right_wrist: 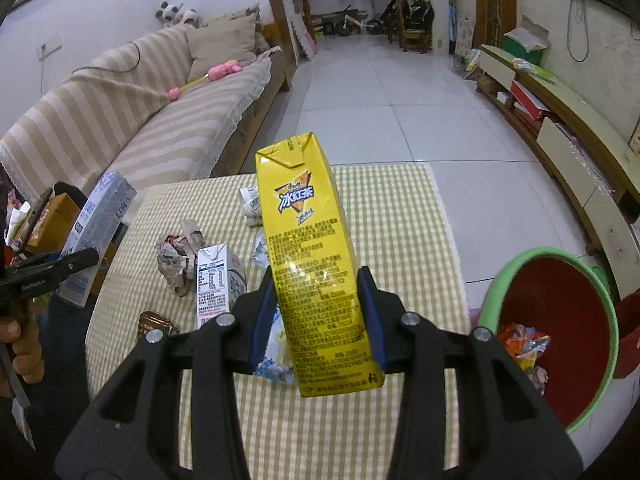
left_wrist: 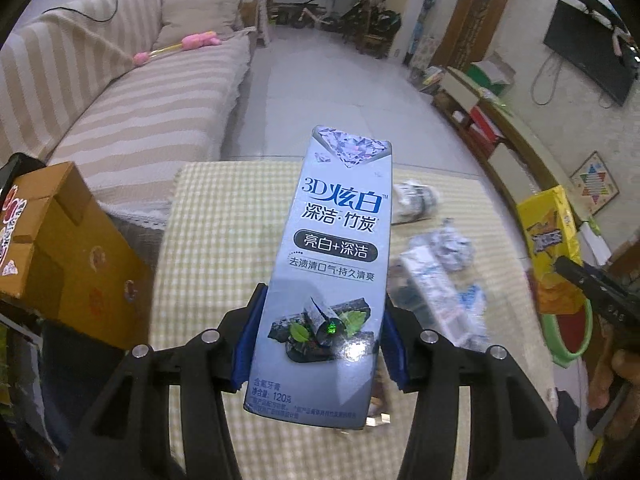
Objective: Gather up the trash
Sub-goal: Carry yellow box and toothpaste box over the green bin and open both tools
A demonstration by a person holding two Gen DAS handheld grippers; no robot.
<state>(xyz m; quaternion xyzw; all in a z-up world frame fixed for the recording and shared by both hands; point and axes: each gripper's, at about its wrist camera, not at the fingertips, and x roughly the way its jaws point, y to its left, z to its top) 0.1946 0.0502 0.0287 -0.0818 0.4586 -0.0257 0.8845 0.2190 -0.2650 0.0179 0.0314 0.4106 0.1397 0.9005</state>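
My left gripper [left_wrist: 320, 336] clamps the toothpaste box [left_wrist: 332, 264] above the checked tablecloth [right_wrist: 400, 216]; my right gripper [right_wrist: 316, 320] clamps the yellow tea carton [right_wrist: 312, 248] above it, near the bin [right_wrist: 560, 344].

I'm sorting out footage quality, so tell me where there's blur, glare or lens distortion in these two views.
Left wrist view: the toothpaste box is sharp with slight glare low on its face, while the trash behind on the checked table is smeared. Right wrist view: mostly sharp, yellow tea carton readable. Both views: fisheye bending and dark corners.
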